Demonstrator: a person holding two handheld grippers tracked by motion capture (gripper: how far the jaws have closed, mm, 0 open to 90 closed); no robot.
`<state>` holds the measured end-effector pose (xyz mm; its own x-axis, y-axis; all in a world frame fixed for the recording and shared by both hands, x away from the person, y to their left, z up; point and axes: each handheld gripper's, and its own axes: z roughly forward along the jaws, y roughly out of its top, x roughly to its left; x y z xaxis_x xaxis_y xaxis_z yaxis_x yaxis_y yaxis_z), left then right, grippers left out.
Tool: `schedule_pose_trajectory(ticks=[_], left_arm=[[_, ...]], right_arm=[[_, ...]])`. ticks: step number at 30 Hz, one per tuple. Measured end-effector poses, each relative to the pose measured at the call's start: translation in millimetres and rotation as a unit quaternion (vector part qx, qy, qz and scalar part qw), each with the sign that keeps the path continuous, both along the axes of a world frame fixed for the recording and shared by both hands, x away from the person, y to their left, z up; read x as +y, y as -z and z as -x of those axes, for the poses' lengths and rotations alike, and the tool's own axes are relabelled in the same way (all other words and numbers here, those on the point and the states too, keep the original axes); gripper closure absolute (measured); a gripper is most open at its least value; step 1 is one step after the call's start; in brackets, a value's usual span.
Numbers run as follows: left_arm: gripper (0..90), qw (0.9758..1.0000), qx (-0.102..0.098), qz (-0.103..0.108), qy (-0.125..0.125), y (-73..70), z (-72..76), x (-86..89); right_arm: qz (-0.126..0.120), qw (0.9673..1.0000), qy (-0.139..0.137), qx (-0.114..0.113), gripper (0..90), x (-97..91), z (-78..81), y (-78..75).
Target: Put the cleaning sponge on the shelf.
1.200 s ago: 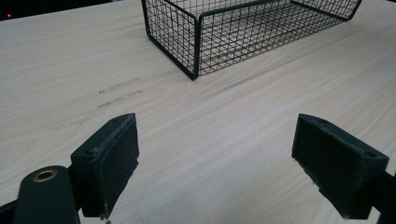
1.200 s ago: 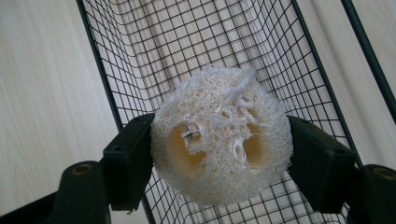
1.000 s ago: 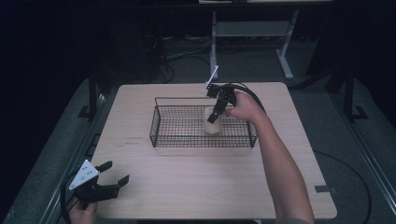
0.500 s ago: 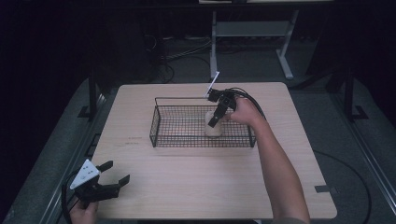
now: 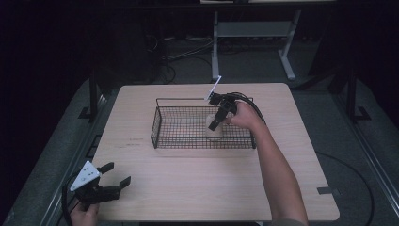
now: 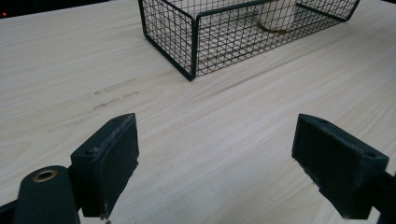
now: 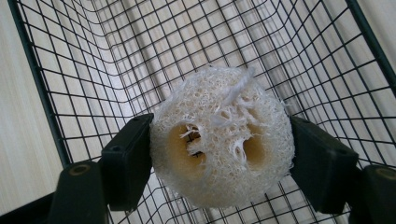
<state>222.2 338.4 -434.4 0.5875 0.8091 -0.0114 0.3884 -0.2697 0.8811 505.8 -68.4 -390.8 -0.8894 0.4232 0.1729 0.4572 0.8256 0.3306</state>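
Note:
A black wire basket (image 5: 160, 127) stands in the middle of the wooden table. Inside its right part my right gripper (image 5: 215, 125) is shut on a pale, round loofah sponge (image 5: 215, 131), which sits low near the basket floor. In the right gripper view the loofah (image 7: 219, 140) is pressed between both pads, with the basket mesh (image 7: 116, 56) behind it. My left gripper (image 5: 115, 181) rests open at the table's front left corner, nothing between its pads (image 6: 109, 163). In the left gripper view the basket (image 6: 191, 42) stands far ahead with the loofah (image 6: 278, 16) inside.
The table (image 5: 197, 188) has bare wood between the basket and the front edge. A person's right forearm (image 5: 277, 174) reaches across the right side. Behind the table stand a metal frame (image 5: 249, 33) and cables on the dark floor.
My right gripper has lowered the loofah deeper into the basket, toward its floor. The left gripper has stayed in place.

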Motion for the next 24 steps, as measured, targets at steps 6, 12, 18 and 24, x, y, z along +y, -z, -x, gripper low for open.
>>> schedule_pose_trajectory(ticks=[6,12,18,24], left_arm=[[13.9,1.0,0.001,-0.003,0.004,0.2,-0.7,-1.7],[14.0,1.0,0.001,0.0,0.002,0.1,-0.3,-1.0],[13.9,1.0,0.001,-0.002,0.004,0.1,-0.6,-1.6],[13.9,1.0,0.0,-0.002,0.005,-0.3,-0.1,-2.1]], right_arm=[[0.006,1.0,-0.003,-0.002,26.1,0.9,1.1,-0.4],[0.008,0.9999,0.003,-0.007,19.7,1.0,1.5,-2.6],[-0.001,0.9999,0.005,-0.012,18.3,-1.8,3.7,-10.3],[-0.004,0.9999,0.006,-0.015,17.9,-5.8,8.4,-19.1]])
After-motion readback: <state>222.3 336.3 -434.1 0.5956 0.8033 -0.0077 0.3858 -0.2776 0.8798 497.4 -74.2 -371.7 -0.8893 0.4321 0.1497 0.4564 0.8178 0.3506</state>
